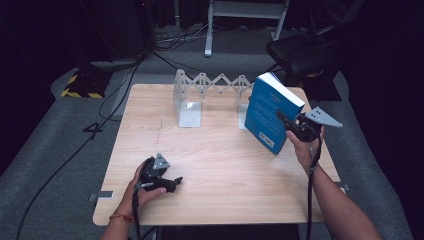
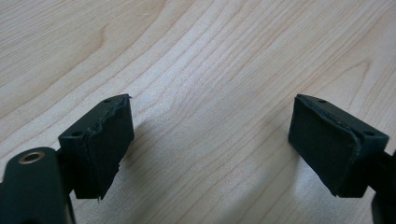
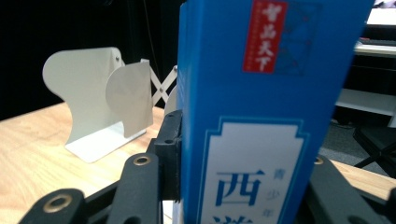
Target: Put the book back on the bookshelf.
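A thick blue book (image 1: 269, 111) hangs tilted above the right side of the wooden table (image 1: 215, 150), and my right gripper (image 1: 286, 121) is shut on it. In the right gripper view the book's blue spine (image 3: 261, 112) with a red label stands between the two black jaws. A white expanding metal book rack (image 1: 200, 95) stands at the table's far middle, just left of the book. My left gripper (image 1: 172, 182) rests low over the near left of the table. Its pads (image 2: 109, 140) stand wide apart over bare wood with nothing between them.
Beyond the far edge are a black chair (image 1: 305, 52), a white frame's legs (image 1: 209, 35), cables on the grey floor and a yellow-and-black striped base (image 1: 82, 85). Bare wood lies between the rack and my left gripper.
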The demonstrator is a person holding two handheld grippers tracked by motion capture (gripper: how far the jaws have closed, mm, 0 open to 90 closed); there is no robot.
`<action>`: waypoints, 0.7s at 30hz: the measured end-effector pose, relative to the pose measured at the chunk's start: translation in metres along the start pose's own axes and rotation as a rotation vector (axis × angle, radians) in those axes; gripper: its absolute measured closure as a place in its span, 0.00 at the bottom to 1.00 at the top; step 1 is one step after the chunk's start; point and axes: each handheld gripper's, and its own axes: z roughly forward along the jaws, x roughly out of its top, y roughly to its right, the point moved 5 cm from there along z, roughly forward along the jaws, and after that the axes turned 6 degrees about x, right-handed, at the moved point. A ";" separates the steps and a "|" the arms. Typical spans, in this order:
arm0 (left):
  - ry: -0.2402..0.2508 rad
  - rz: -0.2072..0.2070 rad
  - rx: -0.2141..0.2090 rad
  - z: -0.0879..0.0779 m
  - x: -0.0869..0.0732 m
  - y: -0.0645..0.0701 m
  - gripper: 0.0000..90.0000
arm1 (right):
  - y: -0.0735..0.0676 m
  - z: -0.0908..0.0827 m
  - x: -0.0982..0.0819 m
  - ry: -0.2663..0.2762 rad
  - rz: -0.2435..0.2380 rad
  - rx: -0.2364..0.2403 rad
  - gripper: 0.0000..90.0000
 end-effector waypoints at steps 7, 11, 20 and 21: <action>0.001 0.008 0.001 0.000 0.000 0.000 0.16 | 0.004 -0.006 -0.008 -0.054 -0.026 0.018 0.63; 0.004 0.006 -0.001 0.000 0.000 0.000 0.16 | 0.004 -0.008 -0.014 -0.093 -0.071 0.028 0.61; 0.002 0.005 -0.002 0.000 0.000 0.000 0.16 | 0.008 -0.009 -0.054 -0.240 -0.043 0.078 0.58; 0.002 0.007 -0.005 0.000 0.000 0.000 0.16 | 0.008 -0.008 -0.059 -0.256 -0.040 0.084 0.61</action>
